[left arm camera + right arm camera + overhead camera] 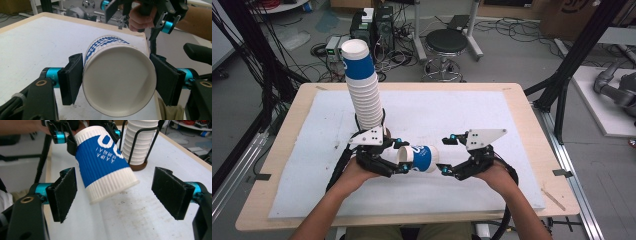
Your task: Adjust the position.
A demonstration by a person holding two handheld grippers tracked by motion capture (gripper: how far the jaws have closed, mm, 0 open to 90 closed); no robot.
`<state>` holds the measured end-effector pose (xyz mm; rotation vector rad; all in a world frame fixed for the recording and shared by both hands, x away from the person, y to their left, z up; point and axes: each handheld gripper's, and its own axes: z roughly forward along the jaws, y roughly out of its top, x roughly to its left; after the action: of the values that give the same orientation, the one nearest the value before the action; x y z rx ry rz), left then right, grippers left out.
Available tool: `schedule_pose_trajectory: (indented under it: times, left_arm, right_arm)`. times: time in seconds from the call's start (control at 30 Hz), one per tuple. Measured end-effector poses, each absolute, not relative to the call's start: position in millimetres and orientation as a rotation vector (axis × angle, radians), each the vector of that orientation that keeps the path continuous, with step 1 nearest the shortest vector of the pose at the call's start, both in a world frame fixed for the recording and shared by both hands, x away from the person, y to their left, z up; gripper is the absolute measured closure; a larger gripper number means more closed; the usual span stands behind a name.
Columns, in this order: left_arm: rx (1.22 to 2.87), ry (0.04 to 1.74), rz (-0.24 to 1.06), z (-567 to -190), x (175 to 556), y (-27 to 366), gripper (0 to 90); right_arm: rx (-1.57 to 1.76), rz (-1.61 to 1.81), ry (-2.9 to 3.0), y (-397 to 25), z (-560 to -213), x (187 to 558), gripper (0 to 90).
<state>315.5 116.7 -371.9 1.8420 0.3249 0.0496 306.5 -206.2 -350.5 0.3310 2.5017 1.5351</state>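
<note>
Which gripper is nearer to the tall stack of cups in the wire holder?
Left. The left gripper sits just in front of the cup stack, gripping a single cup; the right gripper hangs open farther to the side.

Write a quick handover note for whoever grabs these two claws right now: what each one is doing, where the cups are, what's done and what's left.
Left claw: shut on the blue and white paper cup, held sideways above the table's white mat, gripped near its open rim.
Right claw: open, jaws on either side of the cup's base end, not touching it.
Cup stack: tall, standing in a black wire holder at the mat's rear left.
Done: one cup is off the stack and held.
Left: probably close the right claw on the cup, then set it where it belongs.
</note>
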Motion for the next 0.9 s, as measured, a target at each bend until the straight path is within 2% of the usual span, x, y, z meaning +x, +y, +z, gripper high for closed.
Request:
schedule_pose_trajectory:
  times: [0.4,0.9]
  left_arm:
    - [1.791,0.326,0.048,-380.5,313.2,121.6,29.8]
    - [1.743,0.296,0.024,-381.7,310.9,122.5,29.9]
  right_arm:
    - [0.529,1.649,2.398,-222.2,-374.2,301.1,19.8]
    - [0.519,1.726,2.421,-226.5,-390.5,299.3,18.9]
